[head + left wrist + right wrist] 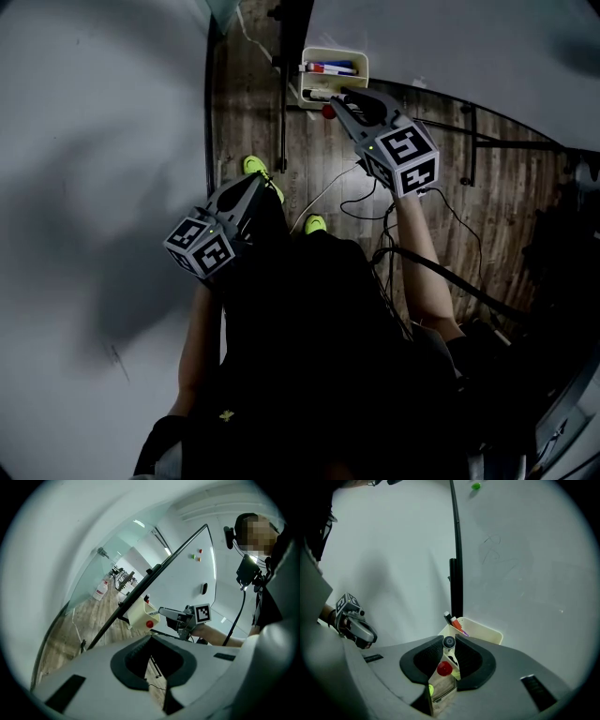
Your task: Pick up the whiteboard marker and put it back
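In the right gripper view, a whiteboard marker [449, 642] shows end-on, its round dark end pinched between the pads of my right gripper [449, 645], which is shut on it. Just beyond it hangs a cream holder tray [483, 631] holding other markers [454, 620], with a red magnet [444, 668] on its front. In the head view my right gripper [340, 96] reaches the tray's [360, 60] near edge; the held marker is hidden there. My left gripper [254, 180] hangs lower and to the left, away from the tray. Its jaws [155, 654] stand open and empty.
A black stand pole [282, 84] runs beside the tray, between the whiteboard [94, 141] and a second board [525, 573]. Below are a wooden floor [506, 187], trailing cables [375, 211] and the person's yellow-green shoes [315, 223]. A bottle [99, 591] stands on the floor.
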`<action>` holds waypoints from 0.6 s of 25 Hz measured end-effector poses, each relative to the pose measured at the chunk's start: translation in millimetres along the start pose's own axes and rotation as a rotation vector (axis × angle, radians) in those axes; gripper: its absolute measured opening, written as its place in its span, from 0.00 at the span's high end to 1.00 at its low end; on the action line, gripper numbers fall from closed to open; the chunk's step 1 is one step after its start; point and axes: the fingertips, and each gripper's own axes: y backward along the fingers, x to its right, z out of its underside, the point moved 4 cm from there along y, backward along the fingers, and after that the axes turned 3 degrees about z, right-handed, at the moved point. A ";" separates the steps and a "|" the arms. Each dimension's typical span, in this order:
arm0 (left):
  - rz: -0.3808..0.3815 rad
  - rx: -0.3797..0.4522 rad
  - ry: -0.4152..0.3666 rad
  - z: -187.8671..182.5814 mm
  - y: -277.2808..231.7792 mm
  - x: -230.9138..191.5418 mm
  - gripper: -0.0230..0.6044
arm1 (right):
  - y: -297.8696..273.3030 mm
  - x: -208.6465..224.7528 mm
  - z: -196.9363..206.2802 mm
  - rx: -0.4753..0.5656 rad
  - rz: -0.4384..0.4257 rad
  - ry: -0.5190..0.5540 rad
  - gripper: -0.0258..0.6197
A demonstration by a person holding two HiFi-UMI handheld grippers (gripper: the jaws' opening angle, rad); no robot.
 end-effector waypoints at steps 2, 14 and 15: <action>-0.006 0.000 0.001 -1.2 1.4 -2.0 0.91 | -3.3 0.0 1.5 -0.005 0.001 0.000 0.84; -0.004 -0.019 0.005 -0.4 3.2 -1.3 0.91 | -13.2 6.8 5.6 0.008 0.030 -0.005 0.84; -0.004 -0.020 0.007 0.2 2.8 -1.4 0.91 | -13.4 7.0 5.7 0.012 0.031 -0.005 0.84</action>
